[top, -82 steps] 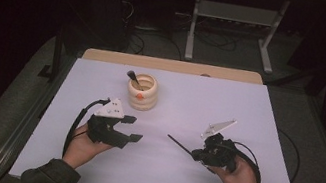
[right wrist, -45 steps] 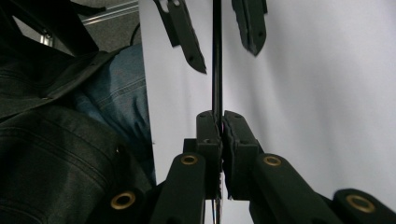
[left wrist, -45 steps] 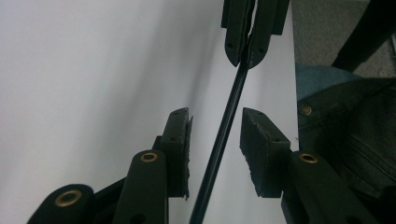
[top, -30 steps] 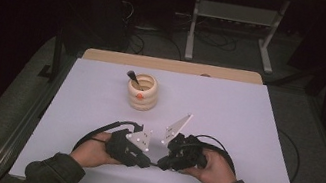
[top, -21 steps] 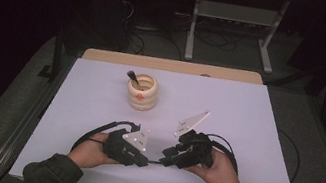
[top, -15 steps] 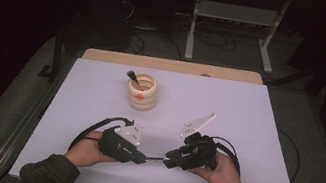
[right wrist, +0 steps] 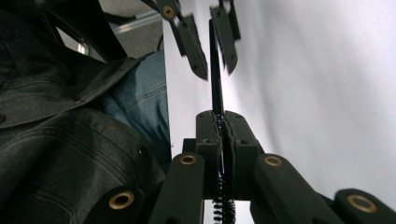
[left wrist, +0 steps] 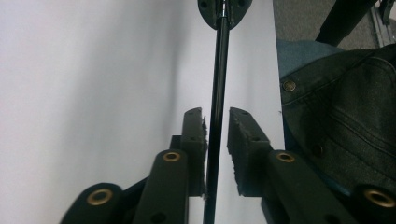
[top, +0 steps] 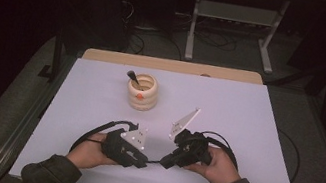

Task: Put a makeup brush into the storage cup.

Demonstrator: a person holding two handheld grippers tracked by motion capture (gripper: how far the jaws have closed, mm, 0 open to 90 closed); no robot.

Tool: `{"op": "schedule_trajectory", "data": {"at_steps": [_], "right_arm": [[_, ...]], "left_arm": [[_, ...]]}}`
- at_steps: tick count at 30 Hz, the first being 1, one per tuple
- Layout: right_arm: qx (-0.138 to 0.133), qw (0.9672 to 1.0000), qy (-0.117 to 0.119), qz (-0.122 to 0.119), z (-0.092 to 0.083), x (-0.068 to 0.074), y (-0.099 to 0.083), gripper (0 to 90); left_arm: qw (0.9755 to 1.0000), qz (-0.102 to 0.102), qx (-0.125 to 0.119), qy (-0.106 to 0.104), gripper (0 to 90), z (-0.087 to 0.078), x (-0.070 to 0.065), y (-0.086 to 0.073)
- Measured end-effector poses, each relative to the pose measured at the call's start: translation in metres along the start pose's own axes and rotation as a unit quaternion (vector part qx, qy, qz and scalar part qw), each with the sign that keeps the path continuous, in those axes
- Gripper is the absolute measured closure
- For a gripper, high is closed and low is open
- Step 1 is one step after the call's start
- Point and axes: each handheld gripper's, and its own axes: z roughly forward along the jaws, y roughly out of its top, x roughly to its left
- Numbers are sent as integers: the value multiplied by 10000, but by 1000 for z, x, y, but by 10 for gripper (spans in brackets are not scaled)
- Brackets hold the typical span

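A thin black rod [top: 153, 161] runs level between my two grippers near the table's front edge. My right gripper [top: 164, 161] [right wrist: 219, 122] is shut on one end of it, its jaws having just been closing. The left gripper [top: 144, 161] [left wrist: 217, 122] faces it. Its jaws have just been opening a little and stand slightly apart. The rod [left wrist: 219, 70] lies between them against one pad, clear of the other. A ribbed wooden cup [top: 143, 91] stands farther back with a dark-handled tool [top: 132, 76] leaning in it.
The white table top [top: 248, 116] has a wooden strip [top: 170, 66] along its far edge. A metal stand [top: 235, 18] and cables lie on the floor behind. The person's dark jacket [left wrist: 345, 116] and jeans [right wrist: 135, 107] sit close to the near edge.
The hands came together from wide apart. Over the last second the right gripper drew back a little to the right, and the rod now spans the gap between the two grippers.
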Motion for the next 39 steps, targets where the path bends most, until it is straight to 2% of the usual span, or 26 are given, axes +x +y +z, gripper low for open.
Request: {"op": "schedule_trajectory", "data": {"at_steps": [1,3,4,6,8,9,11,13,16,17,20,22,23,25,28,31,35,38,39], "right_arm": [[29,10000,-12,-15,-1,1,2,842],[-7,9999,-123,-95,-3,3,7,830],[-132,9998,-162,-54,-5,2,6,805],[-397,9989,-199,139,-10,0,4,708],[-638,9974,-224,257,-14,-2,-1,656],[-758,9962,-252,346,-15,-4,-4,643],[-981,9942,-198,385,-16,-8,-9,644],[-1095,9928,-166,451,-16,-9,-12,653],[-1258,9902,-4,611,-15,-9,-11,702],[-1289,9900,15,580,-15,-10,-11,721],[-1261,9902,59,592,-13,-12,-9,822],[-1203,9907,173,620,-12,-13,-8,838],[-1119,9918,175,598,-12,-13,-7,841],[-945,9938,175,555,-10,-14,-3,842],[-589,9975,82,375,-6,-11,7,843],[-307,9994,-1,173,-4,-6,20,843],[-240,9997,-63,52,-6,-1,33,843],[-209,9996,-164,-66,-7,1,36,835],[-209,9996,-185,-15,-7,2,35,830]], "left_arm": [[10000,46,34,36,842,-1,0,0],[10000,-14,-16,89,846,-2,0,0],[9999,-26,-26,110,847,-3,1,-1],[9995,-188,-195,161,848,-6,2,-4],[9984,-353,-384,203,848,-9,3,-8],[9984,-340,-396,224,849,-11,5,-10],[9970,-490,-560,205,848,-13,7,-13],[9965,-545,-599,218,849,-13,9,-14],[9965,-543,-588,226,848,-11,9,-13],[9965,-549,-600,211,849,-11,9,-12],[9975,-447,-493,221,848,-9,9,-11],[9978,-450,-462,178,846,-7,9,-10],[9976,-496,-460,140,842,-5,9,-10],[9973,-552,-479,114,759,-5,9,-8],[9974,-484,-514,117,752,-8,9,-1],[9981,-385,-463,130,756,-10,9,7],[9992,-223,-331,65,820,-12,9,13],[9989,-291,-369,47,844,-12,10,13],[9989,-308,-354,83,846,-13,10,12]]}}
